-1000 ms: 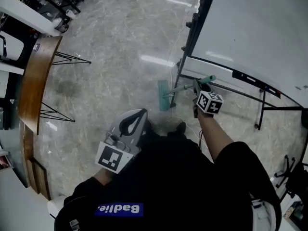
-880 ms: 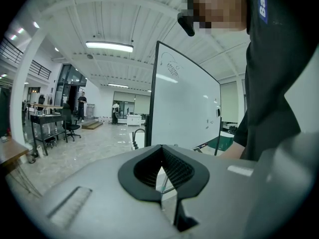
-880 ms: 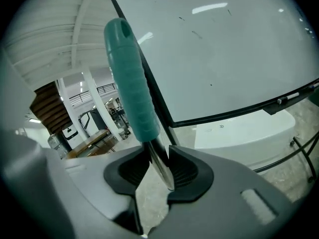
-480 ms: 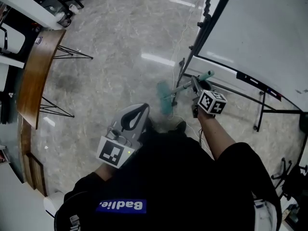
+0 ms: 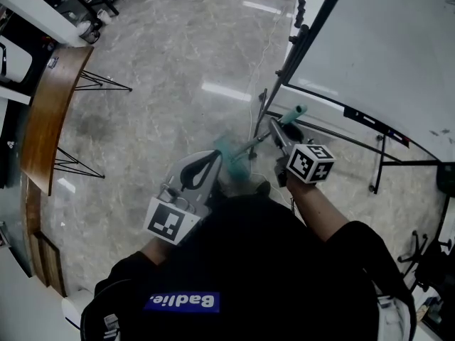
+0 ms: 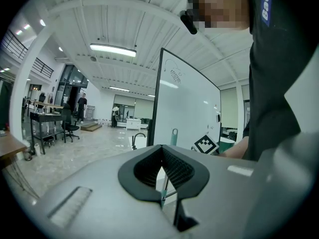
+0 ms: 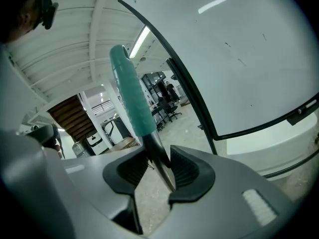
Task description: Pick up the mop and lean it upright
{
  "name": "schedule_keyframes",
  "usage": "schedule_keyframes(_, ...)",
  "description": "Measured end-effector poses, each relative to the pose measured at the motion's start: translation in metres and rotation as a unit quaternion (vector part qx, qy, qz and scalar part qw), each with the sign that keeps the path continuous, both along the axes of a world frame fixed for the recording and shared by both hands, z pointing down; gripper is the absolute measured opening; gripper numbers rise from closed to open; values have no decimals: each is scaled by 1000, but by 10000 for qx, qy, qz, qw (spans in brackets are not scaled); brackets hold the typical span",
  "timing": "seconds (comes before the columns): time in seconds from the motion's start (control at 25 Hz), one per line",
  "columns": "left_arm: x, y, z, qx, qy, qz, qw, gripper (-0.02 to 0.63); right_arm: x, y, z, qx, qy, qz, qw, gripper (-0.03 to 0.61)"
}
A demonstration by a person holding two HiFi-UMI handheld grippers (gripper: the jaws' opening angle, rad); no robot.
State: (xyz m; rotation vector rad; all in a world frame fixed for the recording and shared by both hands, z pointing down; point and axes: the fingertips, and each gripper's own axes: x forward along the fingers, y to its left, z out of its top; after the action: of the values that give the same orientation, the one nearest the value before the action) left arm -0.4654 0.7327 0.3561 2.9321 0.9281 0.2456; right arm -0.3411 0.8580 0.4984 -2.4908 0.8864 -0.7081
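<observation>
The mop (image 5: 250, 145) hangs tilted in the middle of the head view, near the whiteboard (image 5: 377, 41). The right gripper (image 5: 275, 131) squeezes its thin metal pole (image 7: 155, 151) just under the green grip (image 5: 293, 112). The left gripper (image 5: 207, 163) is closed on nothing. The mop looks light, stiff and smooth, so it may slip. The soft grip seems safer to hold.

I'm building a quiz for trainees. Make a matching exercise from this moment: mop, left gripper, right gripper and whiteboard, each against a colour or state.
1. mop
2. left gripper
3. right gripper
4. whiteboard

A. jaws together, nothing held
B. white, in a black frame
C. teal grip on a metal shaft
D. clamped on the shaft

Pairs: 1-C, 2-A, 3-D, 4-B
</observation>
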Motion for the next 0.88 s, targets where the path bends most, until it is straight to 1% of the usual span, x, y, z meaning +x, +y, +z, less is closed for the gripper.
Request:
schedule_keyframes(0.24, 1, -1, -3, -23, 41, 47, 10000, 20, -23, -19, -38, 160, 141, -359, 9991, 137)
schedule_keyframes(0.56, 1, 4, -7, -29, 101, 170, 9998, 20, -56, -35, -90, 237, 768, -857, 9931, 132)
schedule_keyframes(0.72, 2, 7, -8, -24, 111, 230, 9997, 20, -67, -40, -107, 143, 1095, -1009, 9887, 131)
schedule_keyframes(0.88, 4, 15, -8, -17, 144, 365, 9992, 20, -72, -34, -114, 36, 1293, -994, 9866, 130)
